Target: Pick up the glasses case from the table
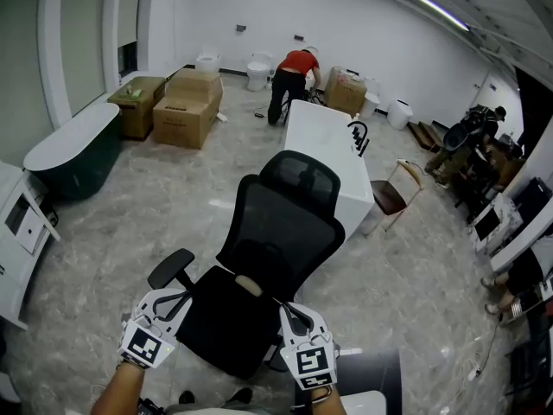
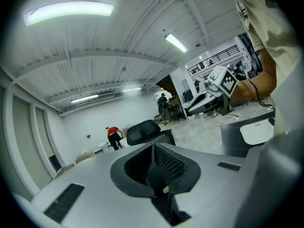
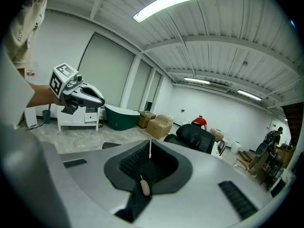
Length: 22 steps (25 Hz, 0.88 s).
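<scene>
No glasses case shows in any view. In the head view both grippers are held low in front of a black office chair point(image 1: 276, 258). My left gripper point(image 1: 175, 296) is at the lower left, with its marker cube nearest the camera. My right gripper point(image 1: 290, 311) is beside it at the lower middle. In the left gripper view the left gripper point(image 2: 153, 148) has its jaws together with nothing between them. The right gripper view shows the right gripper point(image 3: 149, 148) the same way, jaws meeting along a thin slit and empty.
A dark grey surface point(image 1: 371, 374) with a white item lies at the bottom right. Behind the chair stands a long white counter point(image 1: 324, 145). Cardboard boxes point(image 1: 186, 106) and a dark green tub point(image 1: 73, 154) sit at the left. A person in red point(image 1: 294, 76) bends over far back.
</scene>
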Each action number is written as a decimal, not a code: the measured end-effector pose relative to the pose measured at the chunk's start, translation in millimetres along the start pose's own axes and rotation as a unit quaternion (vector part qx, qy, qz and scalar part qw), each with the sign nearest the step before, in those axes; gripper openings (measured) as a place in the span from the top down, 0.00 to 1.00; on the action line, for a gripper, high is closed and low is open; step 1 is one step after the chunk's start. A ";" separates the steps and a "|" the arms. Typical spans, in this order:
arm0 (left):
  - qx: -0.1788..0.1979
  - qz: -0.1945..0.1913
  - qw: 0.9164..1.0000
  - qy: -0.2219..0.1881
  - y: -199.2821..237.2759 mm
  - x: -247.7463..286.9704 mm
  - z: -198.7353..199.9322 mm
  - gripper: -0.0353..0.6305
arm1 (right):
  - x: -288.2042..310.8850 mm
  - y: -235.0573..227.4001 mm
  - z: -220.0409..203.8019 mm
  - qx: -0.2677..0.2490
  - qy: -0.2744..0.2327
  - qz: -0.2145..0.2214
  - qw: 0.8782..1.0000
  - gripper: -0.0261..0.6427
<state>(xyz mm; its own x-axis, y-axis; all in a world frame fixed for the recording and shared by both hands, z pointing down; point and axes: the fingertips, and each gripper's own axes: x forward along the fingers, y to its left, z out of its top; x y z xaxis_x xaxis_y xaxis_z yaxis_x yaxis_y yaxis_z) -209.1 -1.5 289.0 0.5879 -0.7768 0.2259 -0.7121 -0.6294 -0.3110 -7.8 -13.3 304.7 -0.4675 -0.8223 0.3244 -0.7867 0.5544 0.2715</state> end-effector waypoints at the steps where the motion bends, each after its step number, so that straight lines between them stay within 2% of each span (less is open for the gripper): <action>1: 0.001 0.002 1.000 0.003 -1.8 4.1 0.8 0.90 | 1.0 -4.8 -2.2 0.001 -0.001 0.002 1.000 0.92; 5: 0.030 0.003 0.999 0.017 -8.4 23.0 1.0 0.90 | 2.6 -23.8 -12.5 0.008 -0.004 0.008 1.000 0.92; 8: 0.017 0.001 1.000 0.017 -17.6 36.4 7.8 0.90 | -1.2 -36.9 -22.5 0.014 -0.003 0.008 1.000 0.92; 10: 0.025 -0.005 0.999 0.020 -23.6 44.6 9.4 0.90 | -5.1 -45.2 -29.7 0.018 0.000 0.004 1.000 0.92; 12: 0.045 -0.016 0.999 0.023 -29.7 53.6 8.5 0.90 | -8.6 -53.4 -37.4 0.025 0.003 -0.003 1.000 0.92; 14: 0.045 -0.027 0.998 0.022 -35.1 63.4 10.4 0.90 | -10.7 -60.6 -44.5 0.032 0.007 -0.010 0.999 0.92; 17: 0.064 -0.049 0.997 0.020 -38.1 79.5 11.3 0.90 | -13.8 -68.1 -53.5 0.042 0.015 -0.025 0.999 0.92; 22: 0.069 -0.096 0.993 0.008 -39.2 121.5 3.7 0.90 | -15.3 -80.7 -72.6 0.057 0.040 -0.061 0.996 0.92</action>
<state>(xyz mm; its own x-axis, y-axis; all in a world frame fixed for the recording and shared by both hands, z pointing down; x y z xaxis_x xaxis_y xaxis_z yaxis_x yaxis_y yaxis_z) -108.4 -71.1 325.2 0.7013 -0.6432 0.3075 -0.5269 -0.7582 -0.3841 92.1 -36.1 343.6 -0.3358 -0.8670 0.3683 -0.8782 0.4295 0.2104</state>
